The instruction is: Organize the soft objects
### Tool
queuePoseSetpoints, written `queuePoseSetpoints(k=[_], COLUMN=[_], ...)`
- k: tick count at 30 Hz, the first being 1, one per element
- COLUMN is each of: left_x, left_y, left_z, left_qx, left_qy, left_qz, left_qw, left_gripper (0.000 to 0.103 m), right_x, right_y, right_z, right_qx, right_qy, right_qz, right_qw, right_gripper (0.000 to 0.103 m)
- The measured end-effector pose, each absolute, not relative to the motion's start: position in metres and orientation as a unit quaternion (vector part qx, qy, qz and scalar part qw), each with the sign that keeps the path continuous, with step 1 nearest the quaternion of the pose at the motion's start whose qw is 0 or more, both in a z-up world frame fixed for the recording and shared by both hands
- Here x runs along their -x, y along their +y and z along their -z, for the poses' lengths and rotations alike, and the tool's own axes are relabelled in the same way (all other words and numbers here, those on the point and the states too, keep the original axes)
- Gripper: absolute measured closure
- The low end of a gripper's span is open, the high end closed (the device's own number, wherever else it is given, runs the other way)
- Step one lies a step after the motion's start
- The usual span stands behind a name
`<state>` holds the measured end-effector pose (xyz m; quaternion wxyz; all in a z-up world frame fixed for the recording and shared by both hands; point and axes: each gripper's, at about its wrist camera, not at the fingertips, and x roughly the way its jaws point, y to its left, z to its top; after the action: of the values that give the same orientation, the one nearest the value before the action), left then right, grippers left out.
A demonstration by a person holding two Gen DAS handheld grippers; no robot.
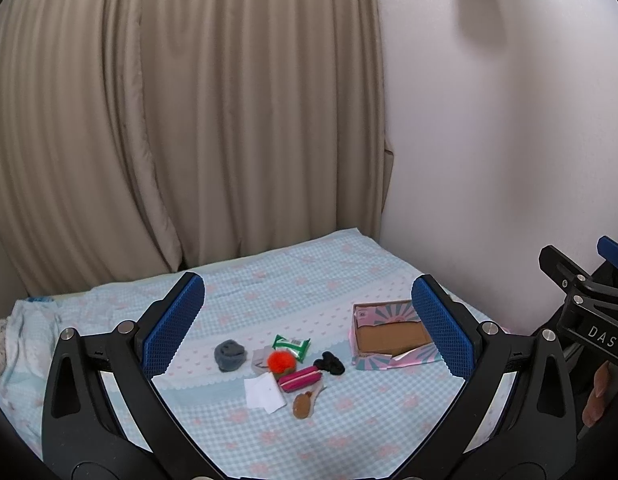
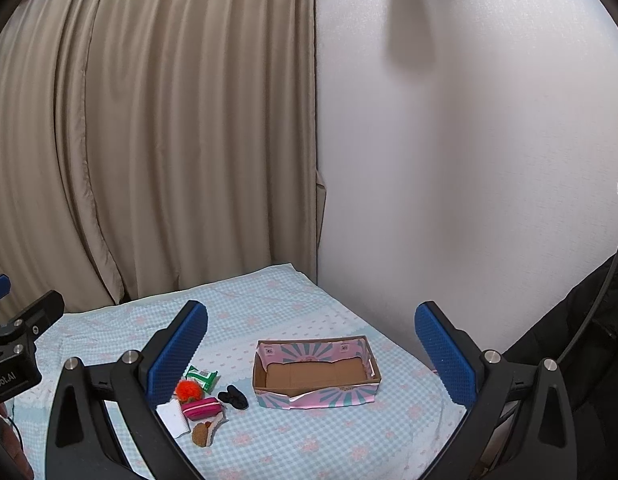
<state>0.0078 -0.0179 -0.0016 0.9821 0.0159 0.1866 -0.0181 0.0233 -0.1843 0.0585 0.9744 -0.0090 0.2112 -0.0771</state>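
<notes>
Small soft things lie in a cluster on the checked bed sheet (image 1: 309, 280): a grey knitted piece (image 1: 229, 354), an orange pom-pom (image 1: 279, 361), a green packet (image 1: 291, 345), a pink zip pouch (image 1: 300, 378), a black fabric piece (image 1: 330, 362), a white cloth (image 1: 265, 392) and a brown piece (image 1: 302, 405). An open cardboard box (image 1: 393, 338) with pink patterned sides stands right of them and shows empty inside in the right wrist view (image 2: 315, 372). My left gripper (image 1: 309, 328) is open and empty above the cluster. My right gripper (image 2: 311, 356) is open and empty above the box.
A beige curtain (image 1: 169, 120) hangs behind the bed and a white wall (image 1: 509, 140) runs along its right side. Bunched bedding (image 1: 25, 340) lies at the left. A dark bag or garment (image 2: 581, 340) sits at the right of the right wrist view.
</notes>
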Motion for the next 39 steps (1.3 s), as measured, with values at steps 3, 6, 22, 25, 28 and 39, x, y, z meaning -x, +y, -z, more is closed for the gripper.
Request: queuePoseSetpoints(k=[3, 6, 22, 25, 28, 39], left_x=[-0.008, -0.008, -0.005, -0.005, -0.003, 0.000], left_y=[-0.019, -0.017, -0.017, -0.019, -0.019, -0.017], left_z=[0.000, -0.001, -0.003, -0.003, -0.002, -0.001], left_qx=[-0.017, -0.016, -0.017, -0.017, -0.015, -0.008], left_qy=[0.186, 0.187, 0.185, 0.185, 0.186, 0.178], left_qz=[0.018, 0.018, 0.019, 0.019, 0.019, 0.021], left_qw=[0.982, 0.982, 0.982, 0.982, 0.982, 0.984], left_gripper=[0.000, 0.000, 0.000, 0.000, 0.000, 0.000], right_x=[-0.023, -0.024, -0.022, -0.023, -0.023, -0.023], right_y=[-0.184, -0.184, -0.182, -0.181, -0.182, -0.183], right_z=[-0.057, -0.058, -0.052, -0.051, -0.051, -0.047], right_qx=[0.010, 0.008, 0.005, 0.004, 0.005, 0.006], right_qy=[0.210, 0.211, 0.212, 0.211, 0.211, 0.209], right_qz=[0.078, 0.077, 0.077, 0.077, 0.076, 0.075], right_qw=[0.974, 0.974, 0.974, 0.974, 0.975, 0.975], right_gripper=[0.000, 0.000, 0.000, 0.000, 0.000, 0.000])
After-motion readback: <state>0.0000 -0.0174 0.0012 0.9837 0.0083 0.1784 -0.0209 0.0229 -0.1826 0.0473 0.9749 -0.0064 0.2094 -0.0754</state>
